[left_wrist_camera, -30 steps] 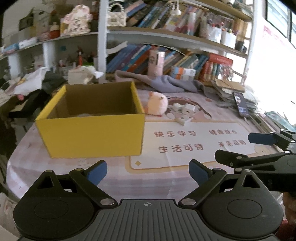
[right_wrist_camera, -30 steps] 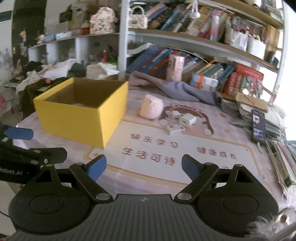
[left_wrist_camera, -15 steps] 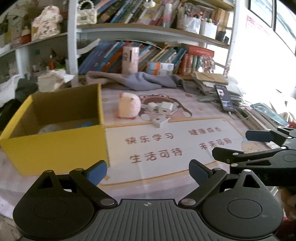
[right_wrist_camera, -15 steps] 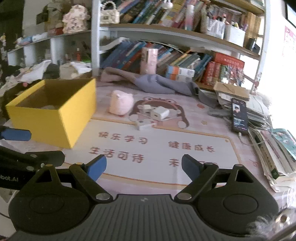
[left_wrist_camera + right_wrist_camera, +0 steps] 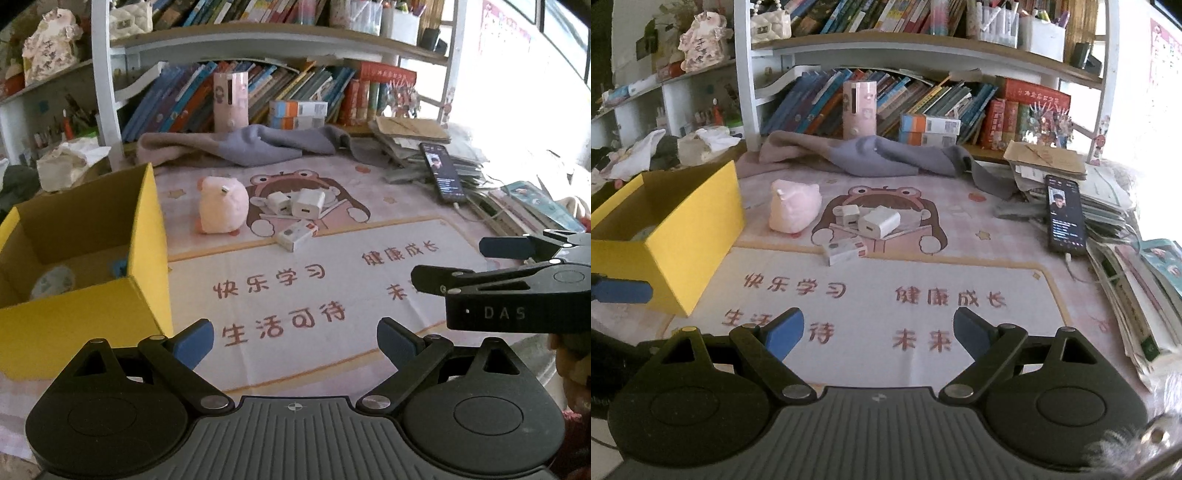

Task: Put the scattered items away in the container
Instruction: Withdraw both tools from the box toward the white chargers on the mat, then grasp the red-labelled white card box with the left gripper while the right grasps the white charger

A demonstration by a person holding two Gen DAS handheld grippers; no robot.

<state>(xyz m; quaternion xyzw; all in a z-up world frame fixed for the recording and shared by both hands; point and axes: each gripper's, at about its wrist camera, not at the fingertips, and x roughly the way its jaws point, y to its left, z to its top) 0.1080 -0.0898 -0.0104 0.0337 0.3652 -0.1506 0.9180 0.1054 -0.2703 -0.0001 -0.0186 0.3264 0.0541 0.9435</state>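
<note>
Where visible, right claw (image 5: 448,264) lettering: "DAS"

The open yellow cardboard box (image 5: 147,229) is cut off at the left edge in both views. Its front wall hides most of the interior, where a round pale item (image 5: 53,282) is too blurred to identify.

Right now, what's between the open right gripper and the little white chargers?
Only bare printed pink table mat lies between the right gripper and the white chargers, in the right wrist view.

A home study corner: crammed bookshelves (image 5: 923,99), a cartoon desk mat (image 5: 886,280), a charging phone (image 5: 1065,214) and rumpled clothes (image 5: 871,157).
</note>
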